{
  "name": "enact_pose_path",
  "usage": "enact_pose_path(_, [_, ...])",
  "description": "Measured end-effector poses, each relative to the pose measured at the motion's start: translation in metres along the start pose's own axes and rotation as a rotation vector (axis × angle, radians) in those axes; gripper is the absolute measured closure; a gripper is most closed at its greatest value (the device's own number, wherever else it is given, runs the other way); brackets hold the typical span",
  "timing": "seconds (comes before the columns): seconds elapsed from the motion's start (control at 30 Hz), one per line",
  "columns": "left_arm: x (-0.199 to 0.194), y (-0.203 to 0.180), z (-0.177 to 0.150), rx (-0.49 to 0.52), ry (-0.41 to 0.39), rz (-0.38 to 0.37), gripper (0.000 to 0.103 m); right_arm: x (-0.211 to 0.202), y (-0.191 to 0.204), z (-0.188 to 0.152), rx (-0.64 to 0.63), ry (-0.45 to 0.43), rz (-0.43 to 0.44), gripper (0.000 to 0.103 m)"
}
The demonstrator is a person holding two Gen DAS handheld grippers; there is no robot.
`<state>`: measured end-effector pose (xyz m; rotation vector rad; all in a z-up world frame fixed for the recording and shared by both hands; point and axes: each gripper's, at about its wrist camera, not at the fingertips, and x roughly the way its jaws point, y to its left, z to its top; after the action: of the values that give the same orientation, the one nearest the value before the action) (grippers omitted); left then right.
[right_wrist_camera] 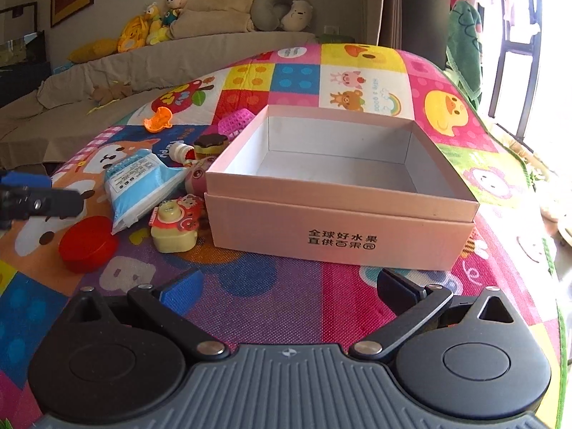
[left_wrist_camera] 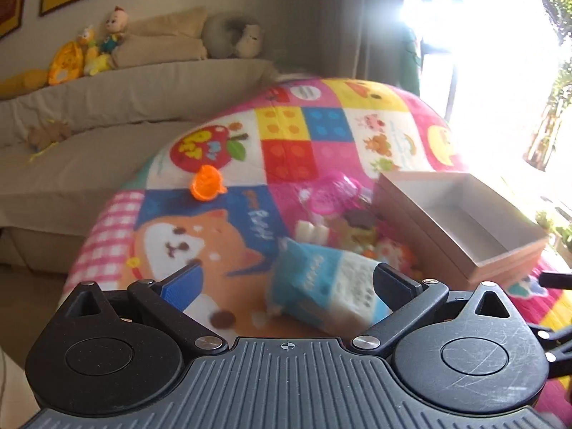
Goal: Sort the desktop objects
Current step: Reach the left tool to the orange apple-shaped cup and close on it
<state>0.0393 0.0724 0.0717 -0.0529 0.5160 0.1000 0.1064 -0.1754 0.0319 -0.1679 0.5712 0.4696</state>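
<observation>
Left gripper (left_wrist_camera: 286, 280) jaws wide apart, nothing clamped; the blue-and-white pouch (left_wrist_camera: 327, 287) lies on the mat (left_wrist_camera: 107, 221) between the two fingers, closer to the 3 o'clock finger, view is motion-blurred so contact can't be confirmed. Right gripper (right_wrist_camera: 286, 291) also spread open and empty, hovering over bare mat just short of the box. In the right wrist view, near to far: red round lid-like disc (right_wrist_camera: 87, 243) at 9 o'clock, flat on the mat; just past it a cream toy camera (right_wrist_camera: 174, 230) at 10 o'clock, near the box's left front corner; the pouch (right_wrist_camera: 137, 187) lies behind it, slanted, one end touching the clutter by the box. Left gripper's tip (right_wrist_camera: 35, 196) enters from the 9 o'clock edge, beside the pouch. Open cardboard box (right_wrist_camera: 339, 225) dead ahead at 12 o'clock, nested in its lid or a second tray, interior empty, black printed characters on the front wall. Against its left wall: a pink round toy (right_wrist_camera: 196, 177), a small white bottle (right_wrist_camera: 182, 152), a chocolate-topped cake toy (right_wrist_camera: 210, 144), then a pink mesh basket (right_wrist_camera: 236, 121) behind. Farther at 11 o'clock, an orange plastic duck-shaped piece (right_wrist_camera: 158, 118) sits alone on the mat, well apart from the pile. Beyond the mat: beige sofa (right_wrist_camera: 107, 71) with plush toys (right_wrist_camera: 153, 25) along the back.
</observation>
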Motion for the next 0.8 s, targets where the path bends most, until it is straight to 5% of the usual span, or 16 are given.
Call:
enact_pose_path(0.13, [0.07, 0.027, 0.037, -0.014, -0.003, 0.137, 0.0, -0.002, 0.0, 0.009, 0.011, -0.092, -0.011, 0.0])
enact_pose_path(0.33, [0.184, 0.037, 0.061, 0.025, 0.079, 0.252, 0.001, -0.001, -0.007, 0.006, 0.068, -0.117, -0.03, 0.0])
enact_pose_path(0.43, [0.223, 0.042, 0.066, 0.014, 0.143, 0.324, 0.013, -0.004, -0.009, 0.008, 0.046, -0.119, -0.053, 0.0])
enact_pose_path(0.57, [0.239, 0.053, 0.066, -0.051, 0.194, 0.315, 0.043, -0.006, -0.022, 0.017, 0.029, -0.128, -0.105, 0.0])
enact_pose_path(0.8, [0.182, 0.044, 0.048, 0.014, 0.158, 0.213, 0.045, -0.006, -0.046, 0.035, 0.105, -0.129, -0.093, 0.0])
